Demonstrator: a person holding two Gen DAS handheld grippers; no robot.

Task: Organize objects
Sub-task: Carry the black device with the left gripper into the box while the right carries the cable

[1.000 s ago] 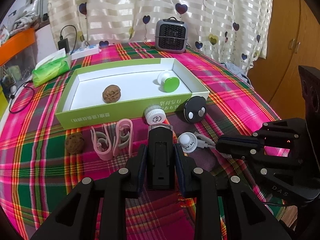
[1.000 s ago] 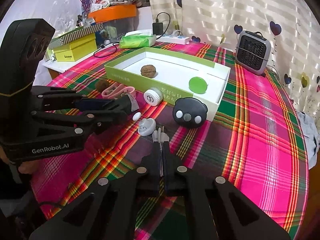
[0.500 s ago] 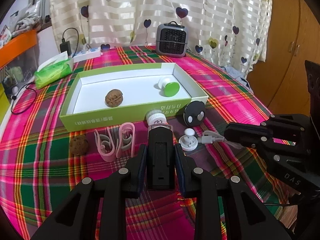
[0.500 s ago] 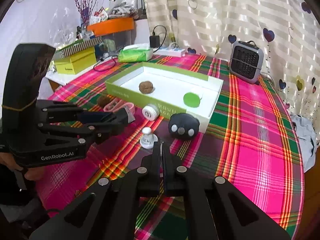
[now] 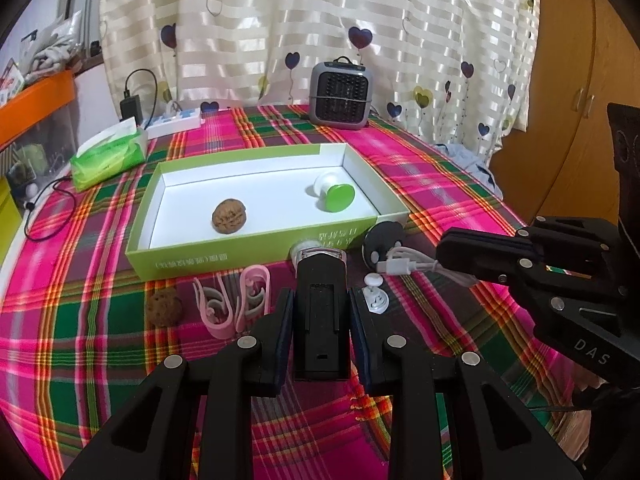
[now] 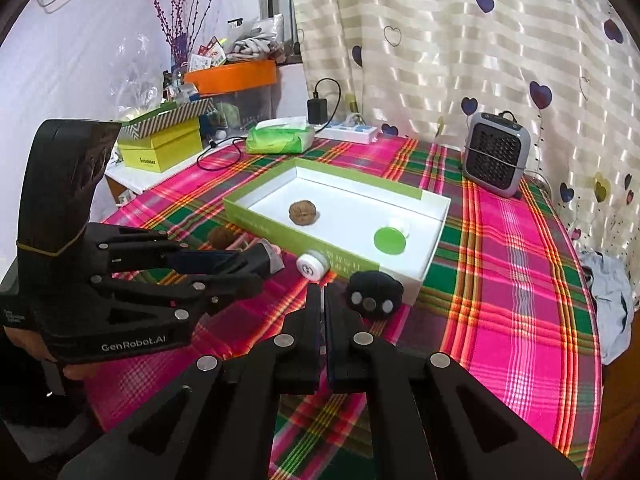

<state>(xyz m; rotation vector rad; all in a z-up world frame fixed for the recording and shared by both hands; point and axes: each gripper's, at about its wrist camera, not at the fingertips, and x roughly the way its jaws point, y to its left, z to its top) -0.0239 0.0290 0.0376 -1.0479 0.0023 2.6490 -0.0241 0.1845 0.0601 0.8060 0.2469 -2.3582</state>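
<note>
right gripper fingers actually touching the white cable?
Touching. The left wrist view shows the white cable running straight into the closed fingers of the right gripper, plug end hanging free above the tablecloth.

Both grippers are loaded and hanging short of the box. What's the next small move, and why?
Probably carry the right gripper forward over the green box and open it there. It is shut on the white cable, which hangs clear of the tablecloth, and the box floor between the walnut and the green-capped piece is bare. The left gripper can wait with its black device.
</note>
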